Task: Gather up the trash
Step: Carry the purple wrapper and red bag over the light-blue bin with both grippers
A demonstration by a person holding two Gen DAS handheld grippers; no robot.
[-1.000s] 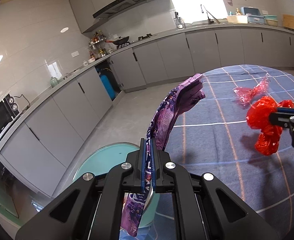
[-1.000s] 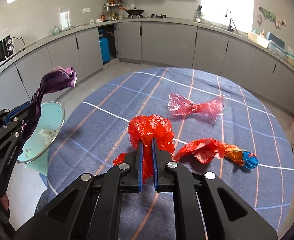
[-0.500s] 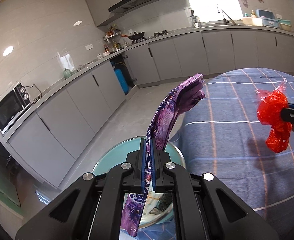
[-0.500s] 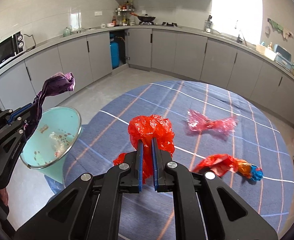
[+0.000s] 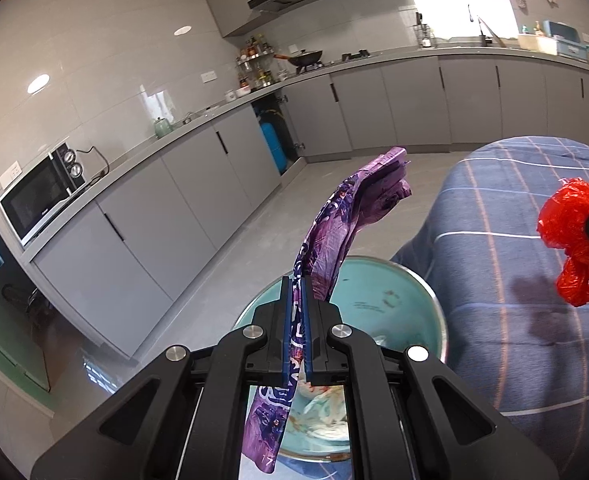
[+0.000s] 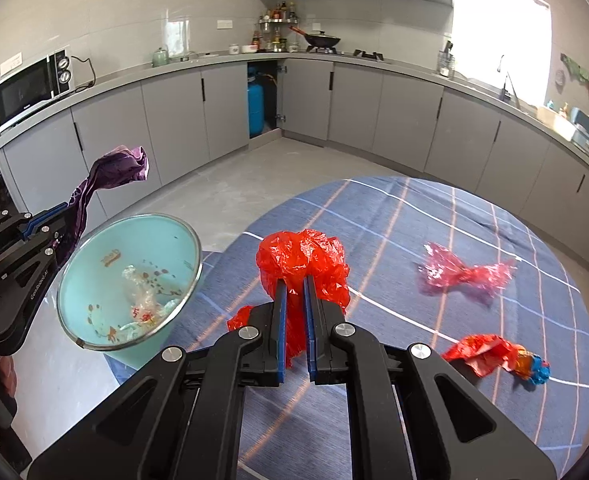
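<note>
My left tongs (image 5: 297, 312) were clenched on a purple wrapper (image 5: 346, 224), held above the teal bin (image 6: 94, 280) beside the tabletop (image 6: 434, 216). My right tongs (image 6: 294, 304) were clenched on a red plastic bag (image 6: 302, 260) above the tabletop.

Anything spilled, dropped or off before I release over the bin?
Nothing spilled. Two pieces still lie on the tablecloth: a pink wrapper and a red-and-blue wrapper. The open cabinet with a blue gas cylinder is the only oddity.
</note>
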